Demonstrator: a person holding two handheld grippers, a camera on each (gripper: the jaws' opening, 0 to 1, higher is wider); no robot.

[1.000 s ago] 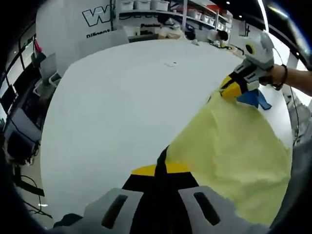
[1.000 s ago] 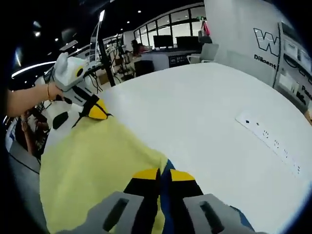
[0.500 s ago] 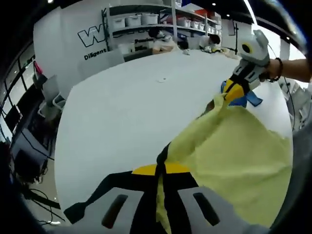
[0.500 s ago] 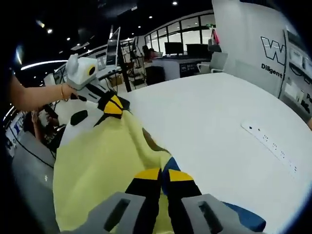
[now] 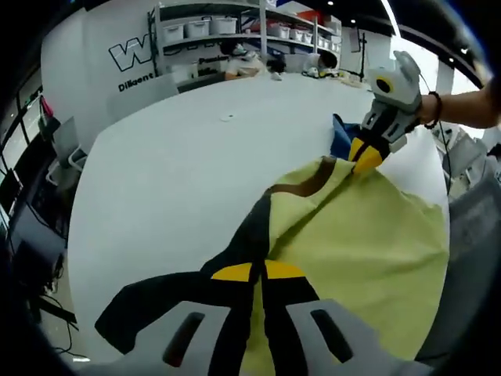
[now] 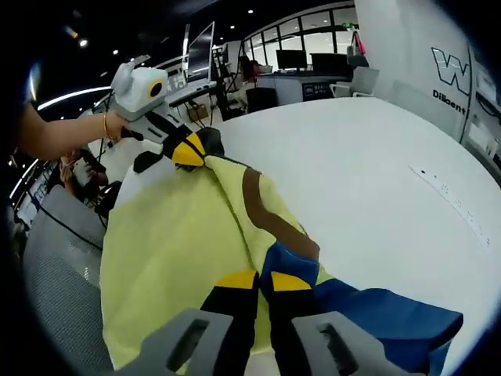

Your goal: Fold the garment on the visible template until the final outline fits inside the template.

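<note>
- Left gripper view: our left claw (image 5: 261,276) is pinched tight on the black part of the garment (image 5: 352,235), the cloth running between its jaws. From that grip the yellow panel spreads ahead and to the right, with a brown band (image 5: 301,185) crossing near its far edge. Up and to the right of our claw, the right claw (image 5: 365,157), carried by a hand (image 5: 429,110), bites the far corner where yellow meets a blue piece (image 5: 341,137). The white table (image 5: 172,164) lies to the left of the cloth and beyond it. We see no template outline here.
- Right gripper view: our right claw (image 6: 261,283) is clamped on the blue-and-yellow edge. The blue part (image 6: 383,317) trails to the right of the jaws, the yellow panel (image 6: 164,258) spreads to the left. The brown band (image 6: 270,215) runs from just ahead of the jaws up and leftward to the left claw (image 6: 190,154).
- We judge the held edge as the long axis, stretched claw to claw; each claw is nearest its own corner, so the fold must carry both ends together.
</note>
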